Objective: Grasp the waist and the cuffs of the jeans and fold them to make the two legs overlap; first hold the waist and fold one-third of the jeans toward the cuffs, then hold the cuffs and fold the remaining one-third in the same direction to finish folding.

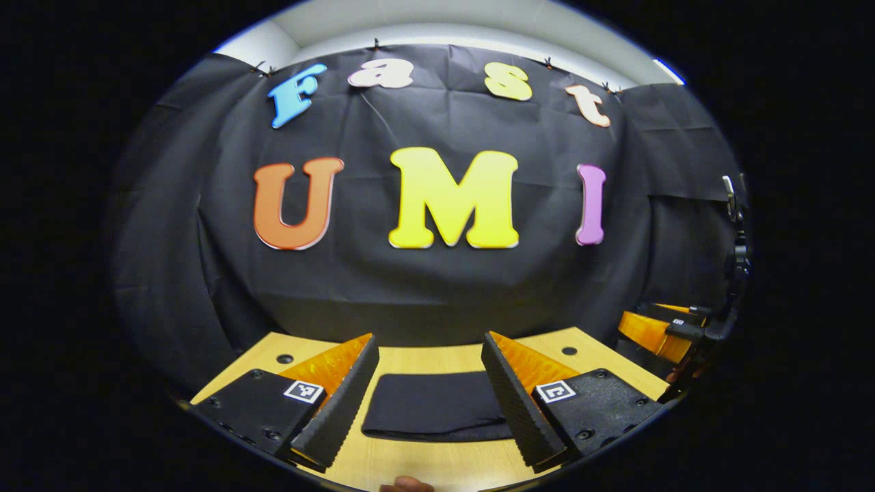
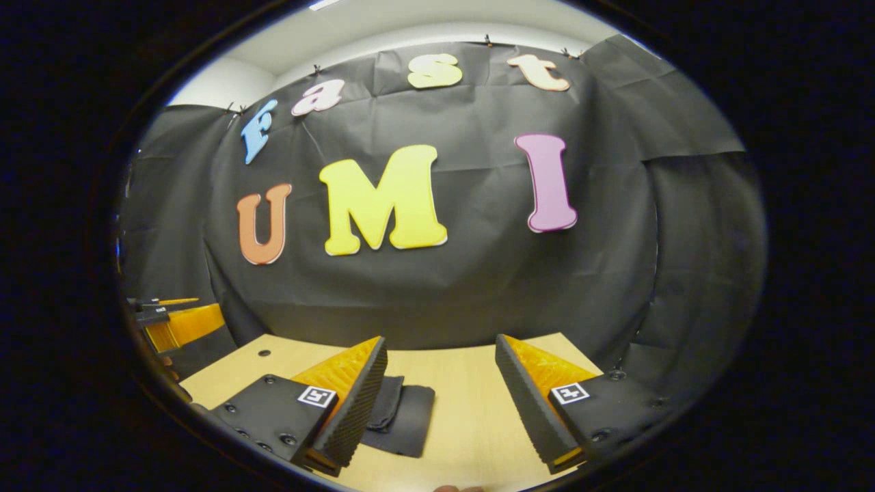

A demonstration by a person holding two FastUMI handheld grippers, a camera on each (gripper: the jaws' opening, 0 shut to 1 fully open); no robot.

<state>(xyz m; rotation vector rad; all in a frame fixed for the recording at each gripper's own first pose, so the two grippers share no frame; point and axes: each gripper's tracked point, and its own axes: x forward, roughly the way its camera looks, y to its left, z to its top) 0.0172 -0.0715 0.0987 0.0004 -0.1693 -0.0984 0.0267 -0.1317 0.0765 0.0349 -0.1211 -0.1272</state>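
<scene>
The jeans (image 1: 437, 404) lie folded into a compact, flat dark rectangle on the tabletop (image 1: 437, 465), straight ahead of the left tool (image 1: 431, 403) and framed between its two fingers, without touching either one. The cloth looks soft and matte, with a rounded folded edge on the side nearest the tool and squared corners at the far side. In the right gripper view the same jeans (image 2: 403, 413) sit off to the left of the right tool (image 2: 441, 410), partly tucked behind its left finger, and the stacked layers show as stepped edges, one ply lying a little short of the one under it. Both tools stand wide apart and hold nothing; their fingers are wedge-shaped, with ribbed, grainy inner pads (image 1: 345, 403) and smooth, glossy outer flanks, each carrying a small square printed marker. The tabletop is pale wood-grain laminate, smooth, with small round dark holes near its far corners. Far off to the right of the left tool, the right tool (image 1: 666, 328) shows near the tabletop's edge, and far to the left of the right tool the left tool (image 2: 171, 321) appears likewise. Behind the tabletop hangs creased black cloth (image 1: 437, 287).
</scene>
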